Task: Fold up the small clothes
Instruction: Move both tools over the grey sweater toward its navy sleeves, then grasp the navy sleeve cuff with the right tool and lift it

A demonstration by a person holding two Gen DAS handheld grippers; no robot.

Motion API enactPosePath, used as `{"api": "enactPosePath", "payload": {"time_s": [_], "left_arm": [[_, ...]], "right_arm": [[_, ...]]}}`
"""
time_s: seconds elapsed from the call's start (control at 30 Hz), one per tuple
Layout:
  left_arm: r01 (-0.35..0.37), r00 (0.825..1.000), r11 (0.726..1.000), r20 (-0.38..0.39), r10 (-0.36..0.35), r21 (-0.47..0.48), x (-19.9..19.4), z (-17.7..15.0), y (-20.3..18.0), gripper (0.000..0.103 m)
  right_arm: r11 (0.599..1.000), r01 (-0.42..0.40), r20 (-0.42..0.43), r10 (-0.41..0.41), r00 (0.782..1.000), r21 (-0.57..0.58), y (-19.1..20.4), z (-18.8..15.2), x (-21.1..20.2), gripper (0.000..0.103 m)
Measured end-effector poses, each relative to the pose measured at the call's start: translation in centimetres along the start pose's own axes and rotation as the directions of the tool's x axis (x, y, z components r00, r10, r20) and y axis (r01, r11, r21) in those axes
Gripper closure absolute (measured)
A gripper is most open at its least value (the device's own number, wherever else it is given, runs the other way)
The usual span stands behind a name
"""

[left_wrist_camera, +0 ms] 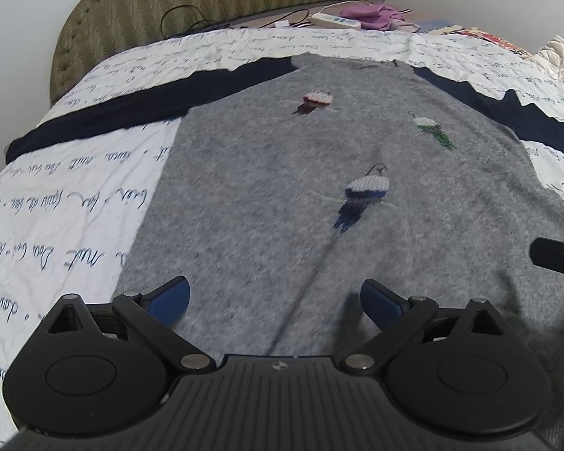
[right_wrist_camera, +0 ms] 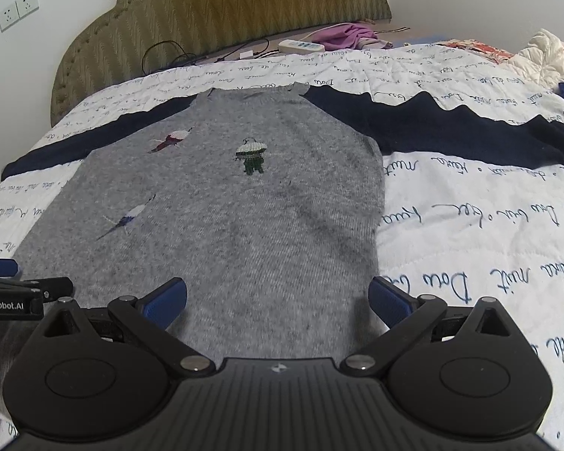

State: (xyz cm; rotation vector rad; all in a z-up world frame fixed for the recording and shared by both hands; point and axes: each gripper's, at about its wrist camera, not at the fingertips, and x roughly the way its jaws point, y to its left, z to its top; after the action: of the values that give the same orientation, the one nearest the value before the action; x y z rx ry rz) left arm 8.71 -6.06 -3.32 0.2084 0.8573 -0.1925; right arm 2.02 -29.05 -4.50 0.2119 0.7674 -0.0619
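Observation:
A small grey knit sweater (left_wrist_camera: pixel 282 188) with navy sleeves lies flat and spread out on the bed, neck toward the headboard; it also shows in the right wrist view (right_wrist_camera: pixel 244 206). Three small embroidered figures, red, green and blue, mark its front. My left gripper (left_wrist_camera: pixel 274 297) is open and empty above the sweater's lower hem, left of centre. My right gripper (right_wrist_camera: pixel 278 297) is open and empty above the hem near the sweater's right edge. The right gripper's body shows at the left wrist view's right edge (left_wrist_camera: pixel 556 259).
The bed has a white quilt (right_wrist_camera: pixel 470 225) with blue script. An olive padded headboard (right_wrist_camera: pixel 225 7) stands behind. A power strip (right_wrist_camera: pixel 300 46), cables and a purple cloth (right_wrist_camera: pixel 342 34) lie by the headboard. Crumpled clothes (right_wrist_camera: pixel 545 56) sit at the far right.

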Motion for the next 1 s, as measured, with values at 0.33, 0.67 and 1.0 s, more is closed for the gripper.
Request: {"api": "enactPosePath", "payload": {"time_s": [0.33,0.67,1.0], "left_arm": [[0.046,0.999,0.999,0.017,-0.046,0.012,1.3,1.9,-1.8,0.003],[0.04,0.998,0.999,0.047,-0.041,0.024,4.9,6.6,-4.0,0.001],[0.07,0.991,0.997,0.11,-0.072,0.024,9.5,5.8,-5.4,0.0]], "right_arm": [[1.0,0.018,0.014,-0.018,1.0,-0.012,-1.1,2.5,2.0,0.0],[0.997,0.05,0.02,-0.051,0.998,0.05,-5.8,5.4,4.6,0.0],[0.878,-0.065,0.199,-0.035,0.979,0.473,-23.1,7.5,4.0,0.0]]}}
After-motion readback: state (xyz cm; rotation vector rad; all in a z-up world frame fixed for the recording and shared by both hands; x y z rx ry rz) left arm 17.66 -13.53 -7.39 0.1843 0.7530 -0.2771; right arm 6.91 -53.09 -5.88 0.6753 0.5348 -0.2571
